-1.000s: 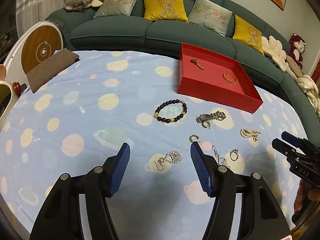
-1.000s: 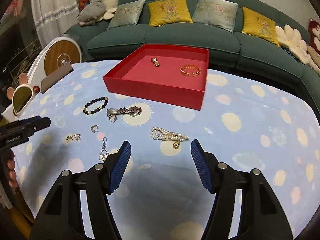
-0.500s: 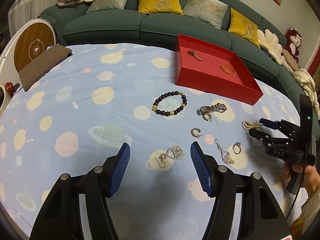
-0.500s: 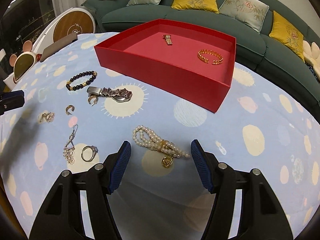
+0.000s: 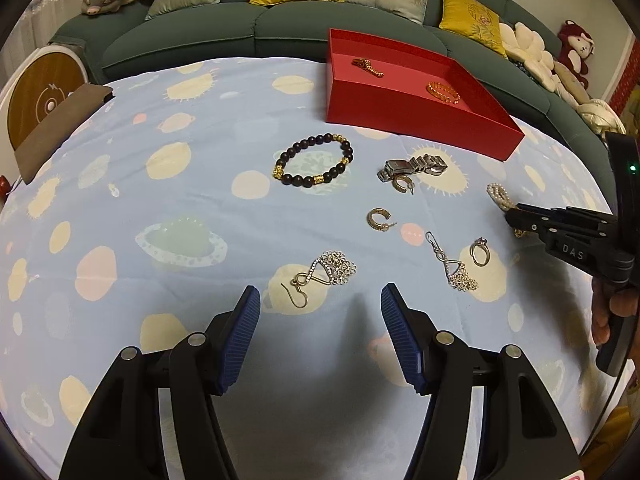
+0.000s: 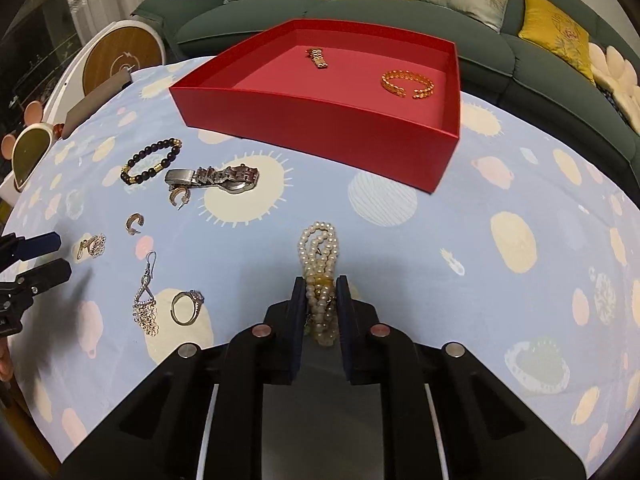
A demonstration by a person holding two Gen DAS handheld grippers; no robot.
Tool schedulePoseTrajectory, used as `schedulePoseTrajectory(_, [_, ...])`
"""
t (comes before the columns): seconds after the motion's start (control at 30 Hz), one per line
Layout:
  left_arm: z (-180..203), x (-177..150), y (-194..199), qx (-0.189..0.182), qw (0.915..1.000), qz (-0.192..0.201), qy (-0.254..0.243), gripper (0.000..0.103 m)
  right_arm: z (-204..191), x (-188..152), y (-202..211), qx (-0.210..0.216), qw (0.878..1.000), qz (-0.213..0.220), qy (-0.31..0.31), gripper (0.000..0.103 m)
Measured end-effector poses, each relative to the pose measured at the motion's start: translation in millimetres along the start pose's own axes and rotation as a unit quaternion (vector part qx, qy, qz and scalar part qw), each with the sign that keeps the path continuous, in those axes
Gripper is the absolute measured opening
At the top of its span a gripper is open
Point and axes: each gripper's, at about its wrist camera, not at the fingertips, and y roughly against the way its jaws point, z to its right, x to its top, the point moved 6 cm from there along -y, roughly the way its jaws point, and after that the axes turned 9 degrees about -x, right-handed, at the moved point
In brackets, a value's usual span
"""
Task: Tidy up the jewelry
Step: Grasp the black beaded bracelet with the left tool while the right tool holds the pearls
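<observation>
Surface: blue tablecloth (image 6: pixel 500 184) printed with pale planets and suns, a green sofa (image 6: pixel 360 12) behind it.
Right gripper (image 6: pixel 322 286): clenched on the pearl bracelet (image 6: pixel 318 256); its jaws have just been closing, and the strands are now pinched between the pads, the looped end sticking out forward onto the cloth.
Left gripper (image 5: pixel 320 304): released, jaws standing apart with nothing between them, just short of a silver drop earring (image 5: pixel 324 274) lying on the cloth.
Red tray (image 6: pixel 320 128): at the far side of the cloth, holding a gold bangle (image 6: pixel 406 84) and a short gold chain piece (image 6: pixel 318 58), well apart from each other.
Loose items on cloth: dark bead bracelet (image 5: pixel 316 160); metal watch (image 5: pixel 412 166) with a hoop earring (image 5: pixel 402 186) touching it; second hoop earring (image 5: pixel 380 220); second drop earring (image 5: pixel 454 266) just beside a ring (image 5: pixel 479 252).
Person: fingers (image 5: pixel 612 312) visible on the right gripper's handle.
</observation>
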Motion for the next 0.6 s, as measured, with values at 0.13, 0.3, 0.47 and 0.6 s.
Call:
schedulePoseTrajectory(0.13, [-5, 3, -6, 0.001, 0.9999, 0.003, 0.013, 0.061, 12, -6, 13, 0.007, 0.998, -0.008, -0.056, 0.014])
schedulePoseTrajectory(0.3, [-9, 8, -8, 0.007, 0.9997, 0.009, 0.024, 0.061, 16, -9, 44, 0.02, 0.995, 0.01, -0.097, 0.014])
schedulePoseTrajectory(0.47, [-13, 28, -7, 0.012, 0.999, 0.025, 0.035, 0.061, 14, -10, 68, 0.029, 0.993, 0.023, -0.111, 0.014])
schedulePoseTrajectory(0.6, [-18, 47, -17, 0.025, 0.9988, 0.027, 0.031, 0.061, 12, -4, 75, 0.028, 0.993, 0.033, -0.113, 0.014])
